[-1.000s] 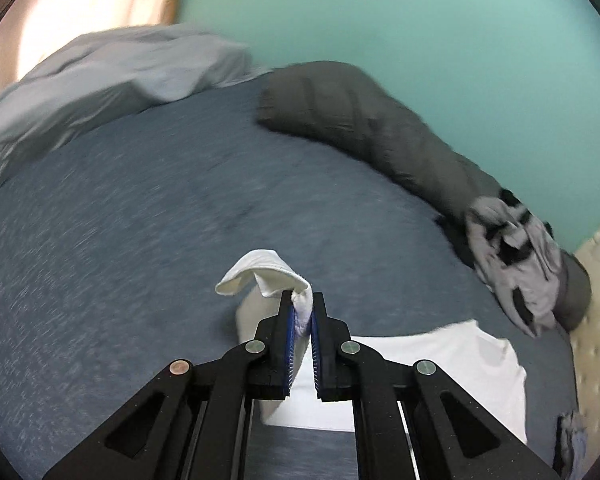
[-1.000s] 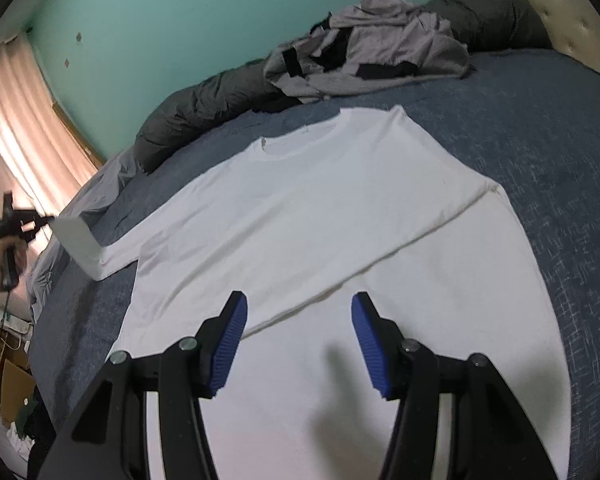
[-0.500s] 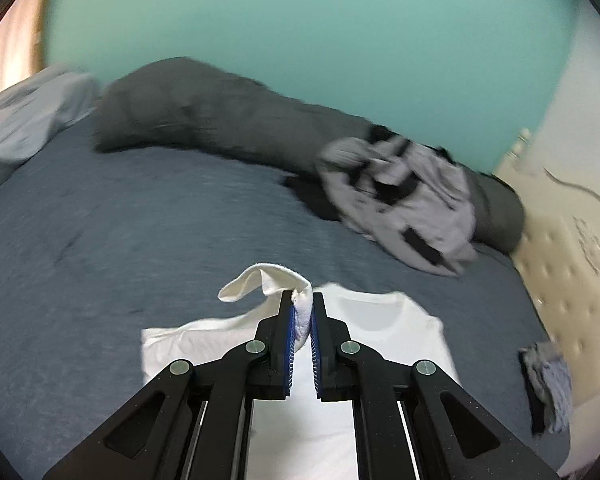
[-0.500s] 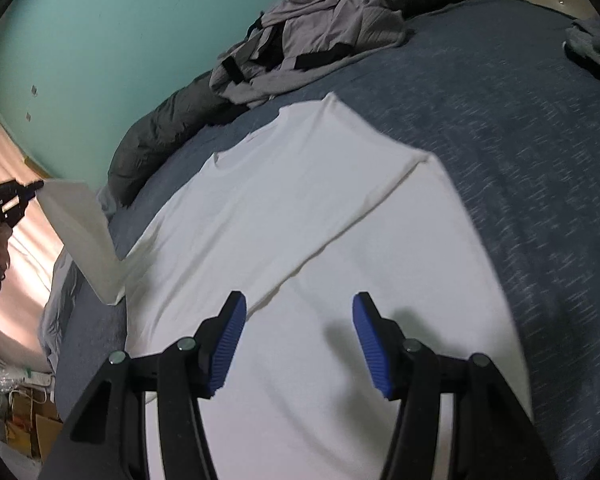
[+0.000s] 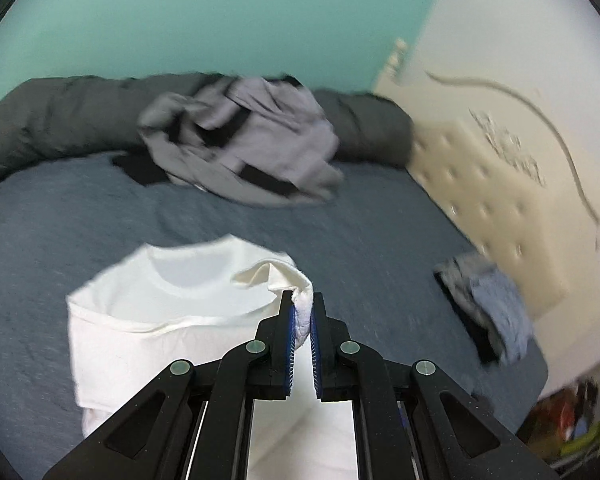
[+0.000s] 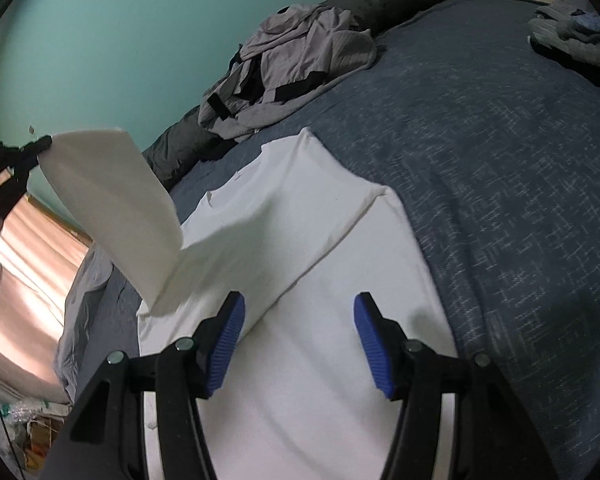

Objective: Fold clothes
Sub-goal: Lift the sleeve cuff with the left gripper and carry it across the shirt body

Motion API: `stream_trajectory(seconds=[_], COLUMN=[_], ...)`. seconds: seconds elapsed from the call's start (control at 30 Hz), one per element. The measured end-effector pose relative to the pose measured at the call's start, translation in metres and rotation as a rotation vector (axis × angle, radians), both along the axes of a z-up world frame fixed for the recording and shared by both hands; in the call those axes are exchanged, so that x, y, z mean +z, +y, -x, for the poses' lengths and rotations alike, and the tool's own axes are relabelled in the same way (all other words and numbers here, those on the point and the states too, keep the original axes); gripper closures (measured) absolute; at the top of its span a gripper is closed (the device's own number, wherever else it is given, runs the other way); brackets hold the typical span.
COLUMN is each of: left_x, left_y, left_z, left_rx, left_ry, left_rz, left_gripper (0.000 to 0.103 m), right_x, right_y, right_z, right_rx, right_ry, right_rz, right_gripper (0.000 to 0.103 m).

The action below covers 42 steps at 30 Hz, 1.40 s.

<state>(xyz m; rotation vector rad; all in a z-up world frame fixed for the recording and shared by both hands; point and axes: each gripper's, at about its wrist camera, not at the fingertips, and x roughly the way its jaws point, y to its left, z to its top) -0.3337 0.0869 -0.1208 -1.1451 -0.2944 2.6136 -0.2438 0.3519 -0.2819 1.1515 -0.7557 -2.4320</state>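
A white T-shirt [image 6: 332,292] lies face up on the blue-grey bed, one side folded in along a crease. My left gripper [image 5: 302,312] is shut on the end of the shirt's white sleeve [image 5: 300,284], holding it above the shirt body [image 5: 172,320]. In the right wrist view that sleeve [image 6: 112,204] hangs lifted at the left, pinched by the left gripper [image 6: 40,146]. My right gripper [image 6: 298,316] hovers open over the shirt's lower half, nothing between its blue pads.
A crumpled grey and black garment [image 5: 240,144] lies against a dark grey rolled duvet [image 5: 52,112] by the teal wall. Small folded clothes [image 5: 488,304] sit near the cream padded headboard [image 5: 500,184]. Pale bedding [image 6: 88,304] and clutter lie beyond the bed's left edge.
My left gripper has swung across with the sleeve, from out over the bare bed to above the shirt's collar area. The lifted sleeve now arches over the shirt. My right gripper shifted slightly.
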Motion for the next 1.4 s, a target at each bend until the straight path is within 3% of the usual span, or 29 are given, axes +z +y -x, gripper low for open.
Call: stream_trajectory(seconds=[0.3, 0.5, 0.57, 0.7, 0.8, 1.0, 1.17, 1.4], left_x=[-0.132, -0.182, -0.181, -0.167, -0.153, -0.145, -0.161, -0.184], left_y=[0.072, 0.074, 0.068, 0.05, 0.03, -0.04, -0.109, -0.173], left_z=[-0.029, -0.046, -0.052, -0.066, -0.077, -0.089, -0.097, -0.1], left_rx=[-0.12, -0.123, -0.119, -0.102, -0.084, 0.024, 0.167, 0.275], left_ry=[-0.176, -0.278, -0.276, -0.25, -0.216, -0.213, -0.25, -0.271], left_rz=[0.097, 0.108, 0.094, 0.059, 0.049, 0.063, 0.058, 0.139], left_gripper=[0.096, 0.094, 0.09, 0.054, 0.047, 0.044, 0.043, 0.043], right_x=[-0.013, -0.02, -0.021, -0.022, -0.024, -0.024, -0.03, -0.049], right_y=[0.013, 0.013, 0.01, 0.002, -0.009, -0.041, -0.073, -0.097], right_z=[0.004, 0.007, 0.007, 0.008, 0.01, 0.012, 0.014, 0.012], right_rx=[-0.026, -0.021, -0.013, 0.008, 0.04, 0.138, 0.205, 0.262], right_ry=[-0.045, -0.071, -0.073, -0.076, -0.081, -0.075, -0.091, -0.153], right_rz=[0.025, 0.034, 0.028, 0.02, 0.019, -0.008, -0.076, -0.162], right_gripper=[0.044, 0.044, 0.044, 0.044, 0.044, 0.043, 0.043, 0.043])
